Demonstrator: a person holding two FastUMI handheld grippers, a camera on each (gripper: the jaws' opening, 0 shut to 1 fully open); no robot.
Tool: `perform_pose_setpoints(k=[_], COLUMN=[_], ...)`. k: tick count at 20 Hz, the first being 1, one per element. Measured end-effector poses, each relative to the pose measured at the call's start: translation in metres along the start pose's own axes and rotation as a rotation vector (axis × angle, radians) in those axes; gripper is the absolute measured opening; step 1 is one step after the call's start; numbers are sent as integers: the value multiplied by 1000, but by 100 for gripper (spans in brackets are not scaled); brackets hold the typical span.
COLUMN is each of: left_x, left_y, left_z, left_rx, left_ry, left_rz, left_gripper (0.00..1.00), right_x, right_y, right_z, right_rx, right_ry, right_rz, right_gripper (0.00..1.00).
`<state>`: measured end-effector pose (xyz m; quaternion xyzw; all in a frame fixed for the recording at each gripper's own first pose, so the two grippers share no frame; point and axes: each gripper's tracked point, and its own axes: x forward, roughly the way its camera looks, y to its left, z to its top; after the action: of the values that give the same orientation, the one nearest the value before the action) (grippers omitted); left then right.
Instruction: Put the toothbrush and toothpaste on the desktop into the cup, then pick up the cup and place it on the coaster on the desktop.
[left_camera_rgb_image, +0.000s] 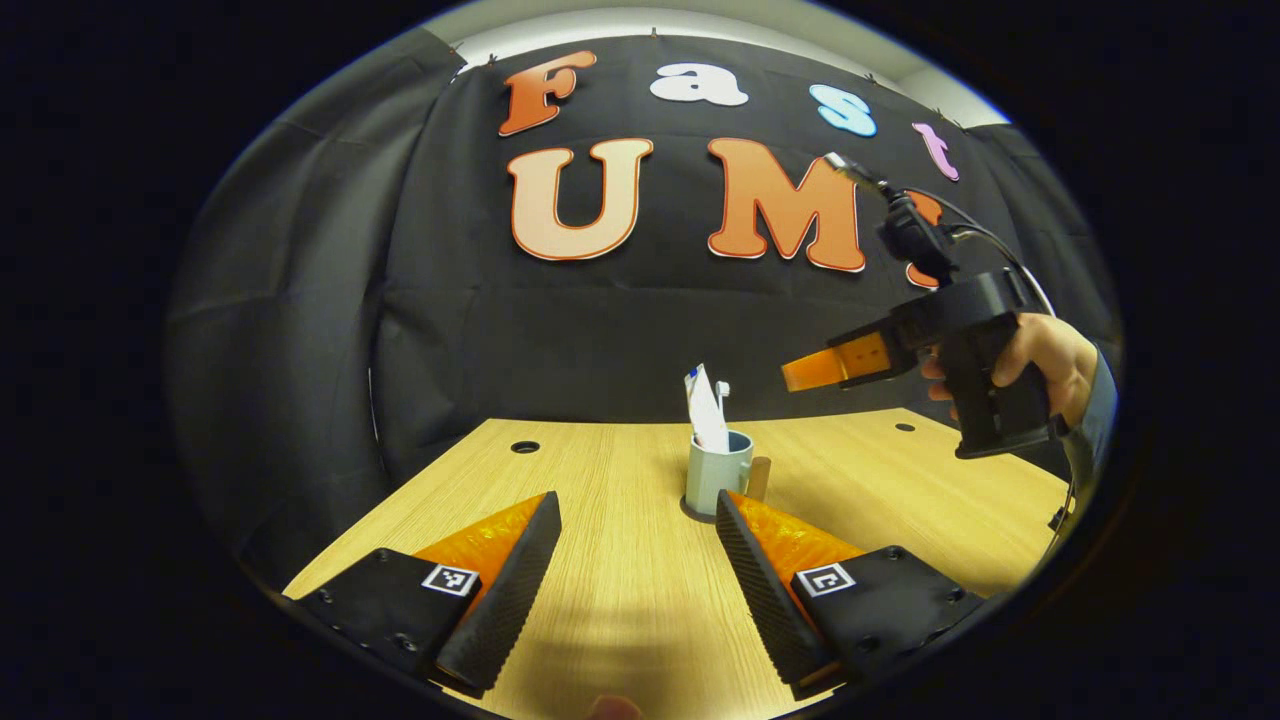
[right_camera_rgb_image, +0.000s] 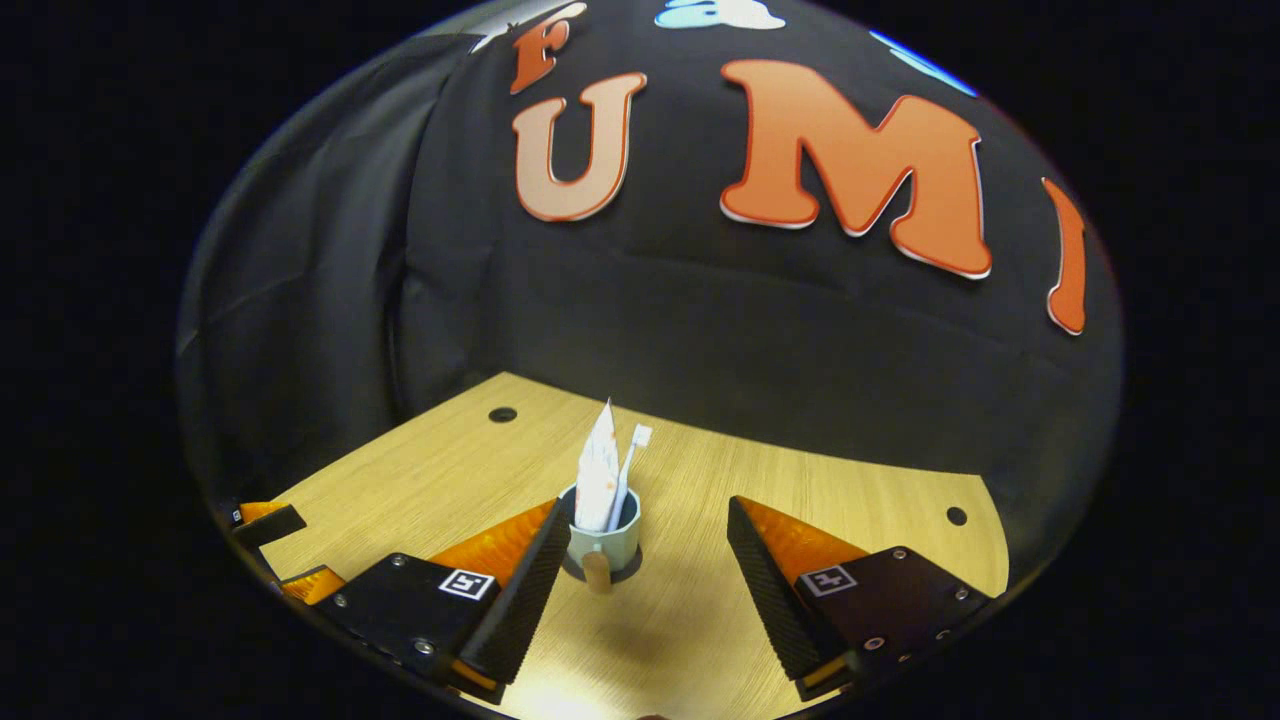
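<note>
Looking at this one, the cup (left_camera_rgb_image: 717, 475) already sits on the dark round coaster (left_camera_rgb_image: 697, 514) out in the middle of the wooden desktop (left_camera_rgb_image: 620, 560), with the toothpaste tube (left_camera_rgb_image: 706, 408) and the toothbrush (left_camera_rgb_image: 722, 392) standing up in it; so my guess is the job's basically done and what's left is just backing off cleanly.

Left gripper (left_camera_rgb_image: 637, 525) has its fingers spread wide apart and is holding nothing; the cup shows just beyond its right finger, and I can't tell if they touch or only overlap in that view. Right gripper (right_camera_rgb_image: 647, 545) is also spread open and empty, hovering over the desk with the cup (right_camera_rgb_image: 604, 540) between its fingers, close by its left one; from the left gripper view you can see it held up in a hand (left_camera_rgb_image: 1045, 362), off to the right and above the cup.

What could go wrong: the cup has a little handle (right_camera_rgb_image: 596, 572) poking toward the near side, and a finger swinging sideways could catch it or the rim; that would shove the cup off the coaster (right_camera_rgb_image: 602, 570); the tube (right_camera_rgb_image: 597, 470) is tall and leaning, so a bump could tip it out, or topple the whole cup.
</note>
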<state>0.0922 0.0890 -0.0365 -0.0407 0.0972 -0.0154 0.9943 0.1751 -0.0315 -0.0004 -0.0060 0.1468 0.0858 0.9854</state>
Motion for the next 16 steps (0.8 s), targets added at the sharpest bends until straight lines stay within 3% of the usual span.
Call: perform_pose_setpoints(k=[5,13,16], left_x=[11,26,26], left_y=[-23,-42,-48], left_z=[12,19,16], left_rx=[-6,0,-19], left_ry=[-26,-72,-82], left_rz=[-36,-59,-79], left_gripper=[99,99,99], right_x=[-44,-88,-100], right_y=[-15,-50,-59], right_z=[1,-39,-49], right_rx=[-14,49,14], right_ry=[-119,-236,-295], right_rz=[-54,-145,-162], right_gripper=[95,95,95])
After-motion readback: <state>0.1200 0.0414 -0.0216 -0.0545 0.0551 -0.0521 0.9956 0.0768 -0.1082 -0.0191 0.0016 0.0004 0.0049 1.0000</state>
